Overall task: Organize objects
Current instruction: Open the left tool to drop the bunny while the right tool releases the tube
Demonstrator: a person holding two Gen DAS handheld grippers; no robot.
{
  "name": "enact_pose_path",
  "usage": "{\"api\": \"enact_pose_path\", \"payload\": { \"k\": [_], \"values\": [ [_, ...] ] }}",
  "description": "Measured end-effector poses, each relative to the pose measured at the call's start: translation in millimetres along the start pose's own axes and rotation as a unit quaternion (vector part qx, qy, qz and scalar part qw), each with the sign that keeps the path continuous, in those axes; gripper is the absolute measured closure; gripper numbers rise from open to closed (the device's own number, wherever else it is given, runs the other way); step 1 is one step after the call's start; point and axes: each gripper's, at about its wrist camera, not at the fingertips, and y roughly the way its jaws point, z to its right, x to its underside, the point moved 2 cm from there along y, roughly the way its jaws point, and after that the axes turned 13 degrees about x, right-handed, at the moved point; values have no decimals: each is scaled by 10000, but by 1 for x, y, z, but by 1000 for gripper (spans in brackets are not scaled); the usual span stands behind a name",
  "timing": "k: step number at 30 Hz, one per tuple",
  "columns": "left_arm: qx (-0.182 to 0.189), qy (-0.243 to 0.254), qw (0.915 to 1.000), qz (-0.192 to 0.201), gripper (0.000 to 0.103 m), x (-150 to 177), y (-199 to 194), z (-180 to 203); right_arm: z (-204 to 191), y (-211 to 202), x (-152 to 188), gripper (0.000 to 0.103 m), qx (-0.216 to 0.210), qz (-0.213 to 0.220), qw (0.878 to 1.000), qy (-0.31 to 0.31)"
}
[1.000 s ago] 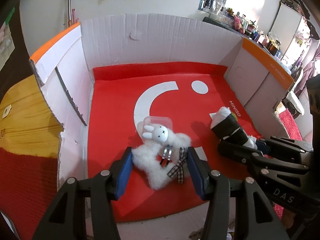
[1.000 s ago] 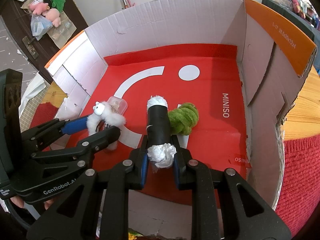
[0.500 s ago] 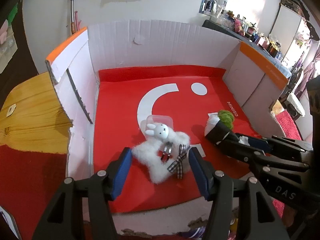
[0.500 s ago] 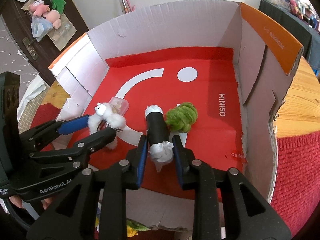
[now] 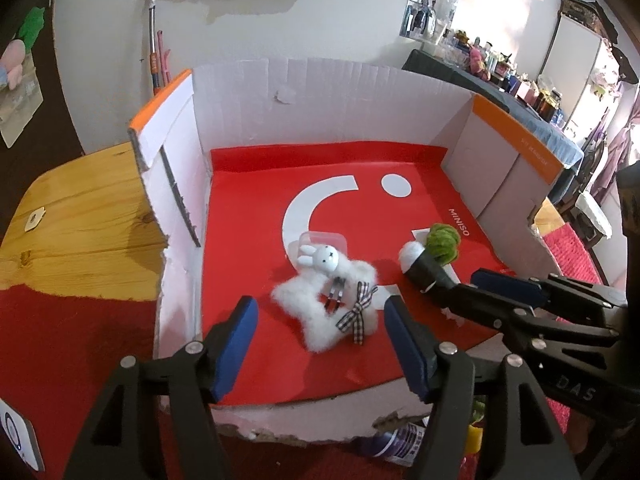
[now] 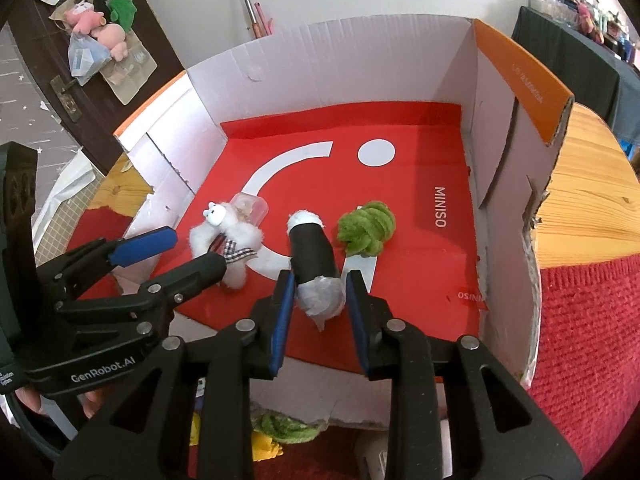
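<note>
Red box floor (image 5: 256, 208): fluffy rabbit charm (image 5: 328, 300), black roll (image 6: 312, 256) — lying apart.
Left gripper (image 5: 320, 344): fingers spread, empty.
Right gripper (image 6: 320, 304): fingers parted — straddling roll's white end.

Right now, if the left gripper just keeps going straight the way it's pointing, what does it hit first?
Most likely the fluffy white bunny charm, which lies on the red box floor between and just ahead of the left gripper's open fingers. Depth is hard to judge through the fisheye.

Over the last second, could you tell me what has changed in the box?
The right gripper has opened and let go of the black roll, which now lies loose between its pads. Both grippers have drawn back toward the box's near edge. The left gripper stayed open; the white bunny plush and green yarn ball stayed put.
</note>
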Motion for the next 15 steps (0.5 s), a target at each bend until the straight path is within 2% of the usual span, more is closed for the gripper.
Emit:
{"api": "enact_pose_path", "payload": {
  "k": [3,6,13,15],
  "values": [
    [-3,2,10000,20,35,2,-3,1,-3,-6,2,56,-17,66,10000,-33],
    [-9,24,10000,61,35,3,-8,2,-5,-11,3,55,-14,108,9999,-38],
    [-83,27,9998,200,27,6,-19,4,-8,-22,7,54,1,184,9998,-56],
    [-105,29,9997,232,26,7,-22,4,-9,-25,8,50,2,215,9998,-58]
  ]
}}
